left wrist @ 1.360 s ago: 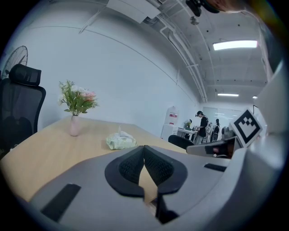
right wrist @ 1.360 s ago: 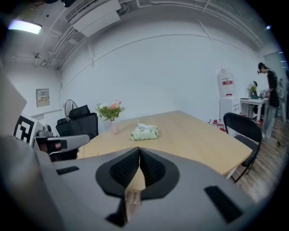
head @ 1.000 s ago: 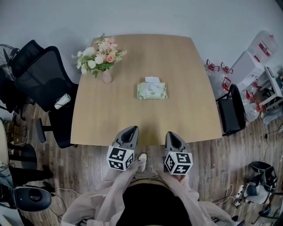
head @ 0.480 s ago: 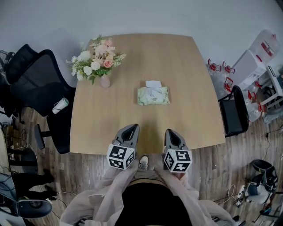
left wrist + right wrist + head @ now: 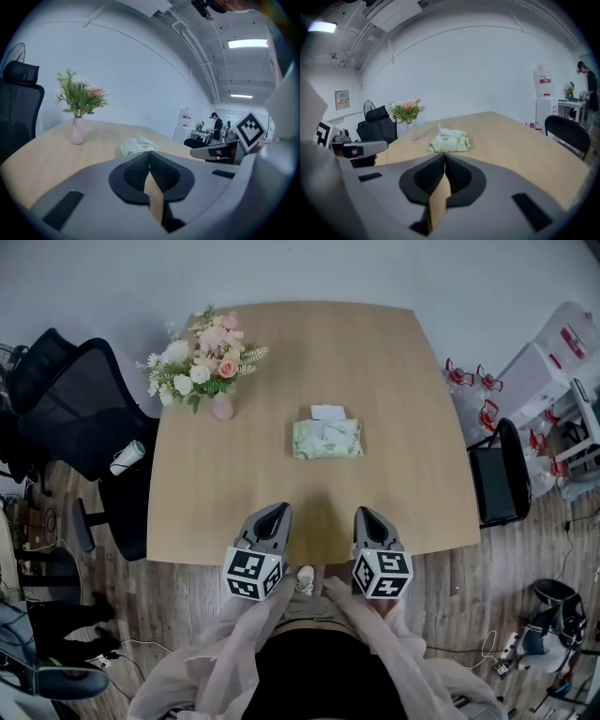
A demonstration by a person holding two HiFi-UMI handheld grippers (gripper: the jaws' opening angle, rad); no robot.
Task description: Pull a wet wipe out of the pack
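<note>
Holding both tools back at the near edge of the table (image 5: pixel 234 493), I had the left gripper (image 5: pixel 279 512) and right gripper (image 5: pixel 365 514) side by side, tips aimed at the pack (image 5: pixel 326 439). Both sets of jaws were pressed together w/ nothing in them. Each gripper view showed the black pads meeting in one thin line. I'd call that a ready pose: nothing was close enough to grab, so no need to spread them yet.

The pack lay flat near the middle of the table, well apart from both tools. A white wipe (image 5: pixel 326 412) poked out at its far side. That tuft looked like the bit to pinch, prob. w/ one gripper while the other pins the pack, since a light pack could lift along w/ the wipe. The flowers (image 5: pixel 202 357) stood off to the left, out of the way.

Head view gave me the layout from above: the pack between the two lines the tools pointed along, and the gap left to cross. It didn't show the inner faces of the jaws. The gripper views did. They also showed the wipe standing up as a crumpled peak, which looked flat from above. Each gripper view caught the other tool at its side, too.
</note>
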